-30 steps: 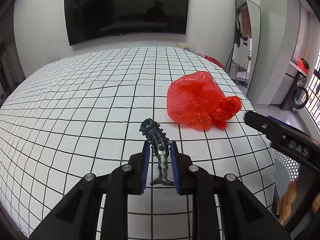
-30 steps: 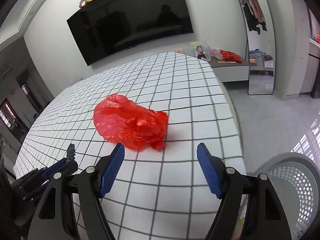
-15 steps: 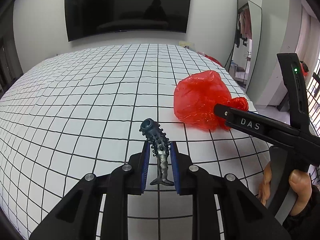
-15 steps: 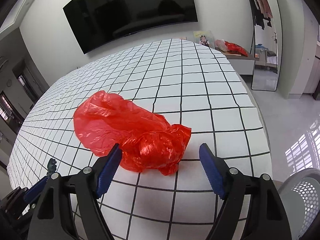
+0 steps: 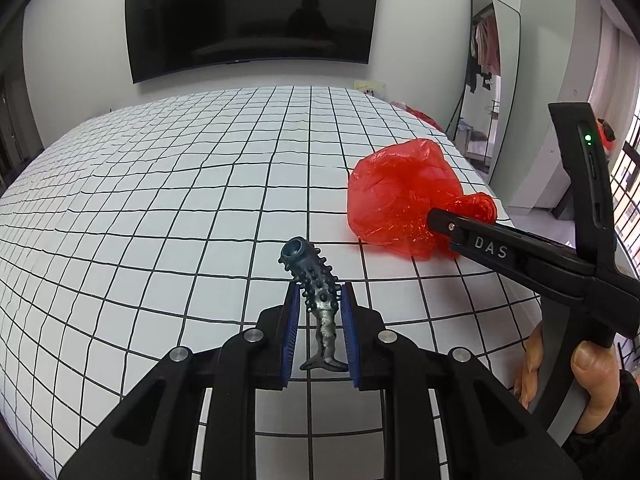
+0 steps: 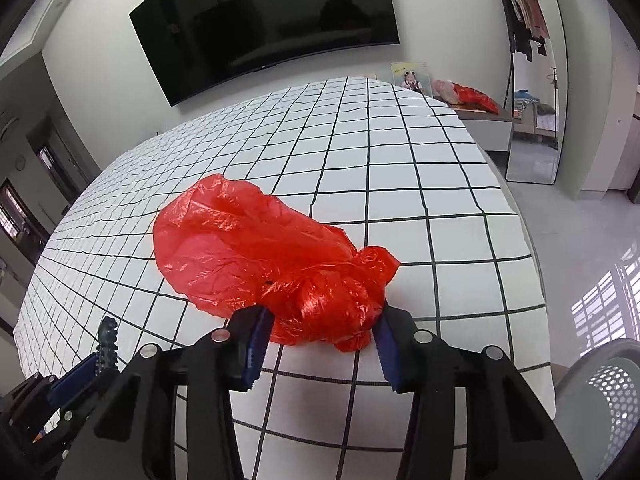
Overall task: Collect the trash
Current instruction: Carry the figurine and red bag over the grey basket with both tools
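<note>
Red plastic bag (image 6: 260, 256) on grid-sheeted bed (image 6: 400, 184). Right claw (image 6: 320, 344) closing around bag's knotted end (pads touching plastic). Left claw (image 5: 319, 334), beside bag, clamped on knobbly dark tube (image 5: 316, 284).

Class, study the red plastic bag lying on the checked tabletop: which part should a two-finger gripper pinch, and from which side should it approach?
Probably the bunched, knotted end of the red bag, approached from the table's near edge. That end is narrow and crumpled, so it fits between two fingers; the rest is puffed, wide and slippery. The right gripper is closing around exactly that bunch, pads on either side.
</note>
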{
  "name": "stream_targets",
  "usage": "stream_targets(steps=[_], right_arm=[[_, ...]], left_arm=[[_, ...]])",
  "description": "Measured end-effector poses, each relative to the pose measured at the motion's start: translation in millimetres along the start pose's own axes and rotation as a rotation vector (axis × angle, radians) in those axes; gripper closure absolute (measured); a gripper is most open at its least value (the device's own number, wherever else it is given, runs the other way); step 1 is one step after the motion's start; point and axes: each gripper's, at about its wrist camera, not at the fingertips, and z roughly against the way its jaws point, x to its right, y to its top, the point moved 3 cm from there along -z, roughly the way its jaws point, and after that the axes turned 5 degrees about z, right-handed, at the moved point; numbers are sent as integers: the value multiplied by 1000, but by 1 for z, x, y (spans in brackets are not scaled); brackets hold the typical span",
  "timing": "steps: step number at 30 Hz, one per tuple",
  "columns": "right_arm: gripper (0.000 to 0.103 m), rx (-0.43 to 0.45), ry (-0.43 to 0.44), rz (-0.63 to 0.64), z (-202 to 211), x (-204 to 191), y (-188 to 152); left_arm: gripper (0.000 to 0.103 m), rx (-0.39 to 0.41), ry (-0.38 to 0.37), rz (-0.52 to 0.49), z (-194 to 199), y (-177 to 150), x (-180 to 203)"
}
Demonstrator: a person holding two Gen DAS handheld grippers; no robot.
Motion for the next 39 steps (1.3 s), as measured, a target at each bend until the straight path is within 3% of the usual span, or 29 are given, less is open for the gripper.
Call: stream_targets(steps=[9, 16, 24, 32, 39], right_arm=[[59, 41, -28, -45, 39, 18, -18], [59, 74, -105, -99, 83, 49, -47], [59, 114, -205, -220, 138, 102, -89], [59, 121, -322, -329, 186, 154, -142], [59, 94, -400, -399, 201, 189, -185]], left_arm=[[82, 13, -21, -31, 7, -2, 14], [82, 22, -63, -74, 15, -6, 40], [82, 32, -129, -158, 25, -15, 89], [82, -17, -203, -247, 19, -39, 149], [82, -55, -243, -336, 13, -58, 201]])
